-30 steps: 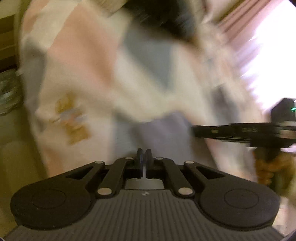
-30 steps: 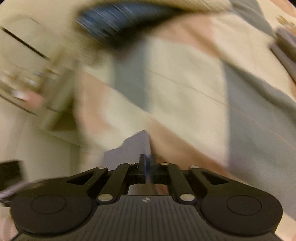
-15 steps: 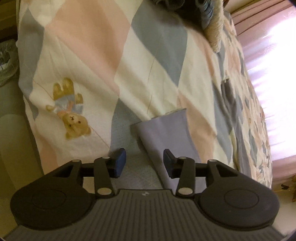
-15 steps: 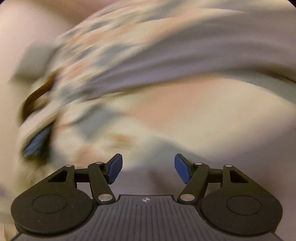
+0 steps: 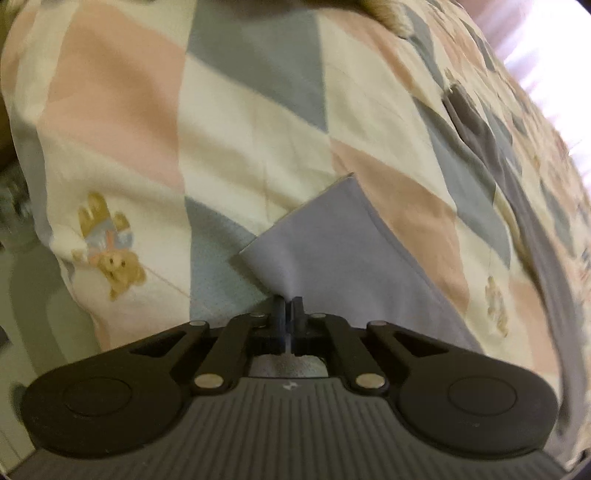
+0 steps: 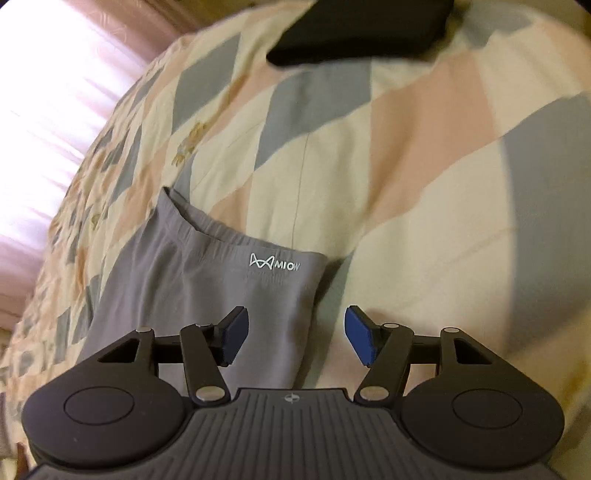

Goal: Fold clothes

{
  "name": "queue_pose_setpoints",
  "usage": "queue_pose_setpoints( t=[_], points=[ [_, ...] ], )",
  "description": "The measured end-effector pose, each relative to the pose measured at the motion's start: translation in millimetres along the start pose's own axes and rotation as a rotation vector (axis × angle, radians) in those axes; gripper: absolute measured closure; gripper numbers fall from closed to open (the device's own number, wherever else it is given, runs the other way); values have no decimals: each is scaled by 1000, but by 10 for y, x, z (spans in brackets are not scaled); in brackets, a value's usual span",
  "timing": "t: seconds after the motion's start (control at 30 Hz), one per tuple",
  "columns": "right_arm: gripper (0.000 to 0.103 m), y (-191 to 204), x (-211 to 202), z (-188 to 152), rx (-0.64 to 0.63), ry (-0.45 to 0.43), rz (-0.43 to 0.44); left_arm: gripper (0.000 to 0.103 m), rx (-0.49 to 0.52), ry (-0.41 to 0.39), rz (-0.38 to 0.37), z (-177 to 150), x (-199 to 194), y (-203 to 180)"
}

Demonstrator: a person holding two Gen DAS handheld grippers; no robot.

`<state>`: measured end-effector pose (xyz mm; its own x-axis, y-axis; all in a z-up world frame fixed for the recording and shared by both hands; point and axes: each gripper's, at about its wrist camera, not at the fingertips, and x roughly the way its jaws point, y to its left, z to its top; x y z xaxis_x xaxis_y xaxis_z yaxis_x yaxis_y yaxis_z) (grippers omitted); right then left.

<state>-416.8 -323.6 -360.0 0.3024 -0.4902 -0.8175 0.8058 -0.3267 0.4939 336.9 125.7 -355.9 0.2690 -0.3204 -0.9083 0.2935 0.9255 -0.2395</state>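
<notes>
Grey leggings (image 5: pixel 354 254) lie stretched along a patchwork bedspread (image 5: pixel 229 122). In the left wrist view my left gripper (image 5: pixel 289 314) is shut on the hem end of the leggings, and the cloth puckers into the closed fingers. In the right wrist view the waistband end of the leggings (image 6: pixel 207 280), with a white "MIOW" logo, lies flat on the bedspread (image 6: pixel 406 192). My right gripper (image 6: pixel 293 336) hovers open just above the waistband's right edge; its left blue pad (image 6: pixel 234 334) is over the cloth and its right pad (image 6: pixel 360 339) over the bedspread.
A dark folded garment (image 6: pixel 362 33) lies further up the bed in the right wrist view. Bright pink curtains (image 6: pixel 55 92) stand beyond the bed's far side. The bed's left edge drops to a pale floor (image 5: pixel 33 295), beside a bear print (image 5: pixel 110 251).
My left gripper, open half a second ago over the hem, has shut on it. My right gripper has swung round and settled, open, over the waistband.
</notes>
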Motion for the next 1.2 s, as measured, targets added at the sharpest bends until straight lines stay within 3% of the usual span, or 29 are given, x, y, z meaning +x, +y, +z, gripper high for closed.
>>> queue_pose_setpoints(
  t=[0.07,0.1,0.13,0.17,0.23,0.27,0.4,0.47,0.57,0.63,0.8,0.87,0.93,1.0,1.03,1.07,1.13,1.2],
  points=[
    [43,-19,190,73,-10,11,6,103,51,-28,39,-12,-82,-105],
    [49,-30,278,96,-13,7,15,103,75,-42,57,-16,-123,-154],
    [79,-34,349,133,0,27,31,103,91,-52,67,-10,-167,-185],
    [93,-37,419,170,13,47,47,103,106,-62,78,-3,-211,-216],
    [96,100,318,160,-33,38,25,103,132,-90,93,28,-335,-270],
    [97,142,176,160,-34,23,57,103,144,-112,101,59,-442,-296],
    [98,358,-510,198,-46,-26,199,103,156,-200,98,217,-911,-344],
    [98,430,-738,217,-82,-36,231,103,175,-252,99,272,-1118,-362],
    [98,424,-892,198,-85,-33,237,103,188,-299,133,308,-1099,-320],
    [98,287,-810,120,-51,-5,198,103,188,-267,161,292,-847,-212],
    [99,-155,-325,-141,-42,86,19,103,395,-132,285,-36,-95,-136],
    [99,-229,-285,-196,-71,84,-1,103,427,-146,283,-112,-105,-134],
    [98,-225,-265,-204,-93,101,2,101,413,-141,259,-110,-136,-61],
    [87,-222,-224,-189,-96,132,-19,98,395,-122,265,-76,-118,37],
    [74,-214,-221,-178,-102,149,-42,98,381,-122,286,-42,-119,97],
    [68,-207,-243,-170,-104,148,-84,97,369,-127,317,-8,-128,157],
    [67,-198,-339,-158,-116,114,-117,96,331,-137,364,67,-189,302],
    [65,-106,-465,-164,-180,39,-172,97,273,-165,355,144,-327,369]
  ],
)
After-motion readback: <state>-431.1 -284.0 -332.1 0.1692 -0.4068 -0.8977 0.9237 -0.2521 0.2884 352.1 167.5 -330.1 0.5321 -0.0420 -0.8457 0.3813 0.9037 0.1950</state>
